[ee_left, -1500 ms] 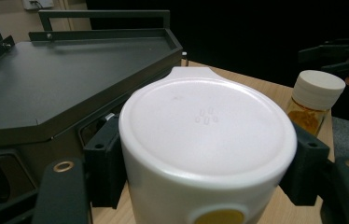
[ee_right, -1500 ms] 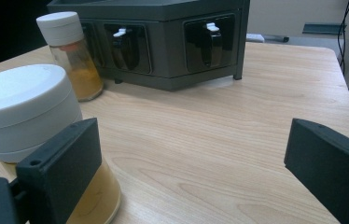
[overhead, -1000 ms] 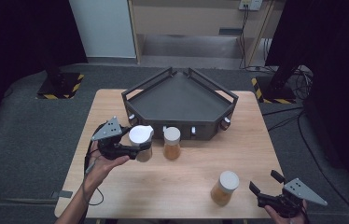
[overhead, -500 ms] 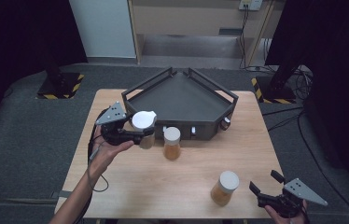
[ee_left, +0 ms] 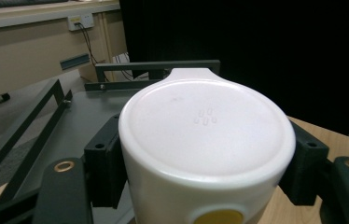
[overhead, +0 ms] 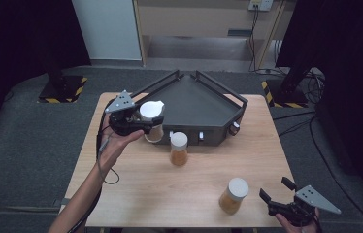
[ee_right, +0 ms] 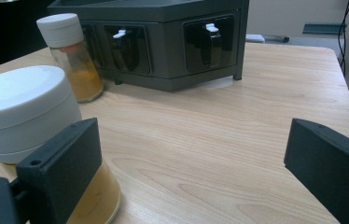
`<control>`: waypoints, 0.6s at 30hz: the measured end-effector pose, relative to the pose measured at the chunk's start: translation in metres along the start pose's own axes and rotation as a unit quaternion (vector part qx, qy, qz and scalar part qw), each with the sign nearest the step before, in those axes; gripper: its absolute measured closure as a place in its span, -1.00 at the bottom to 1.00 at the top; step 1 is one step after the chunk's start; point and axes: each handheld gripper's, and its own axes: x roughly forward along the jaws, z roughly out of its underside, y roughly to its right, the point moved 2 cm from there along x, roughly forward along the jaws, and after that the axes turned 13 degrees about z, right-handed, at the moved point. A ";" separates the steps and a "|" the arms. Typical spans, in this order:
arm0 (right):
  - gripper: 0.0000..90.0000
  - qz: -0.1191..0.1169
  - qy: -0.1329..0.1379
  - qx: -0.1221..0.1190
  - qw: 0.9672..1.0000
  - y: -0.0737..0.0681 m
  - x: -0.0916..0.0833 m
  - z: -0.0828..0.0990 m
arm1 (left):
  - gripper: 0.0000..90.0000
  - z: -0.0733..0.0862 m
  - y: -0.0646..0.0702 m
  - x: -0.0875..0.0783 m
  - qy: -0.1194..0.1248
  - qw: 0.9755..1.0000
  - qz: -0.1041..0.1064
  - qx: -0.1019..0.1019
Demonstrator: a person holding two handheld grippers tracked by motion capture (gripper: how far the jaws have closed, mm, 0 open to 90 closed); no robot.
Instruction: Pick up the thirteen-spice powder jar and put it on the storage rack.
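Fingers of the left hand (overhead: 116, 143) wrap under the left gripper (overhead: 143, 125), palm up, arm stretched out over the table (overhead: 136, 194), and its jaws squeeze tight on a white-lidded jar (overhead: 152, 120) held up in the air by the front left edge of the dark tray (overhead: 204, 104). The right gripper (overhead: 277, 194) sits low at the near right corner of the table, jaws wide apart with nothing in them, just beside a second jar (overhead: 233, 195). A third jar (overhead: 178, 148) stands in front of the tray.
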 end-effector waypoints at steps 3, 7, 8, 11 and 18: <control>-0.91 0.000 0.000 0.000 1.000 0.000 0.000 0.000 | -0.35 -0.002 -0.003 0.003 0.001 1.000 -0.004 -0.003; -0.91 0.000 0.000 0.001 1.000 0.000 0.000 0.000 | -0.35 -0.006 -0.008 0.009 0.004 1.000 -0.010 -0.007; -0.91 0.000 0.000 0.000 1.000 0.000 0.000 0.000 | -0.34 -0.008 -0.010 0.011 0.004 1.000 -0.014 -0.008; -0.91 0.000 0.000 0.001 1.000 0.001 0.000 0.000 | -0.35 -0.011 -0.014 0.016 0.005 1.000 -0.023 -0.012; -0.91 -0.001 0.001 0.002 1.000 0.001 0.000 0.001 | -0.34 -0.014 -0.026 0.024 0.014 0.999 -0.043 -0.025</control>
